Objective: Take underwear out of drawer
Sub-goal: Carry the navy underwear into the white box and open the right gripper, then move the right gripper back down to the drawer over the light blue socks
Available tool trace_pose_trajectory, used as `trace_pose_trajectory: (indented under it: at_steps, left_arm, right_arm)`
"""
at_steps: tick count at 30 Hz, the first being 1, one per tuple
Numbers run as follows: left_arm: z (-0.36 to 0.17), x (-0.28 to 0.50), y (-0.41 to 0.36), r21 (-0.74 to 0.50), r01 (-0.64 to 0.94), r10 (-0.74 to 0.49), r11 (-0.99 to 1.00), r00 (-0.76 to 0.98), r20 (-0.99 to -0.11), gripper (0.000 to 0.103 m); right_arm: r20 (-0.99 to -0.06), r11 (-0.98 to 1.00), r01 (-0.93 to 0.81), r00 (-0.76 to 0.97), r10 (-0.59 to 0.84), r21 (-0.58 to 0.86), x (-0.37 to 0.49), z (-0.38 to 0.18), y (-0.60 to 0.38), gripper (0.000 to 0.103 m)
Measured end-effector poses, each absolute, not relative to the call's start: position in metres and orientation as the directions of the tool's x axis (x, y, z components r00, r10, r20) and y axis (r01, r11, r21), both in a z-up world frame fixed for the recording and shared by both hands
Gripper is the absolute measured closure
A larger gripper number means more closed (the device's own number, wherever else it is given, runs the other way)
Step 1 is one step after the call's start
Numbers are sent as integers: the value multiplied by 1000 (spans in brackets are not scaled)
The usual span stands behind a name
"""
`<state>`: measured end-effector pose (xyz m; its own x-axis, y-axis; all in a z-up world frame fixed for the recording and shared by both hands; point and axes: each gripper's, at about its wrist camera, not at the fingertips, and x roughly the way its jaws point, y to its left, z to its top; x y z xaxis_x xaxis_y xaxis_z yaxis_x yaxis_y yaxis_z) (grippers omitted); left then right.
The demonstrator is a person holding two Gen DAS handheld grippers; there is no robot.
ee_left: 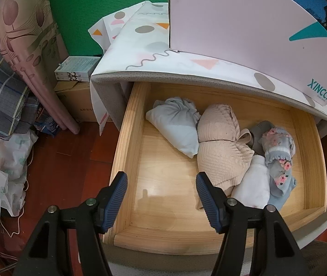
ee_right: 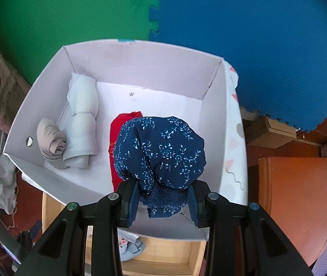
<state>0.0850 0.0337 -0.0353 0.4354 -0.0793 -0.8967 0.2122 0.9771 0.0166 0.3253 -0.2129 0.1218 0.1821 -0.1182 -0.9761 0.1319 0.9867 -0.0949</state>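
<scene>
Home bedroom, wooden drawer [ee_left: 126, 151] of underwear, curtain [ee_left: 25, 53]

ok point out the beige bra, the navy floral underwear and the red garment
beige bra [ee_left: 221, 147], left wrist view, middle of the cups
navy floral underwear [ee_right: 163, 149], right wrist view, bunched top
red garment [ee_right: 116, 126], right wrist view, exposed left edge

Navy floral underwear [ee_right: 161, 151] bunched, drawer [ee_left: 126, 151] open

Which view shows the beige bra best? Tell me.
The left wrist view: the beige bra lies in full sight in the open drawer, among the other rolled garments. The right wrist view does not show it.
</scene>
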Motion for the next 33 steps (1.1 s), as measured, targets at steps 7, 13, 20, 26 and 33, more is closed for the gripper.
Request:
trace_pose_trajectory:
  at_steps: [7, 13, 20, 26, 33]
  left_arm:
    - [-35, 85, 34, 15, 210, -79, 978, 434, -898, 39]
    - [-36, 86, 35, 12, 206, -79, 979, 429, -900, 39]
    - [-36, 87, 36, 11, 201, -77, 980, 426, -902, 39]
    - [-36, 87, 37, 9, 195, -77, 981, 425, -902, 39]
    - [-36, 87, 42, -3, 180, -80, 984, 426, -901, 39]
  right_arm:
    - [-980, 989, 100, 156, -124, -109, 331, 108, -202, 61]
    - [-973, 990, 91, 195, -126, -110, 327, 126, -195, 45]
    - [-967, 996, 51, 243, -79, -69, 301, 164, -184, 44]
    - [-975, 997, -28, 211, -61, -68, 250, 169, -168, 41]
    - [-996, 997, -73, 82, -32, -38, 196, 119, -154, 41]
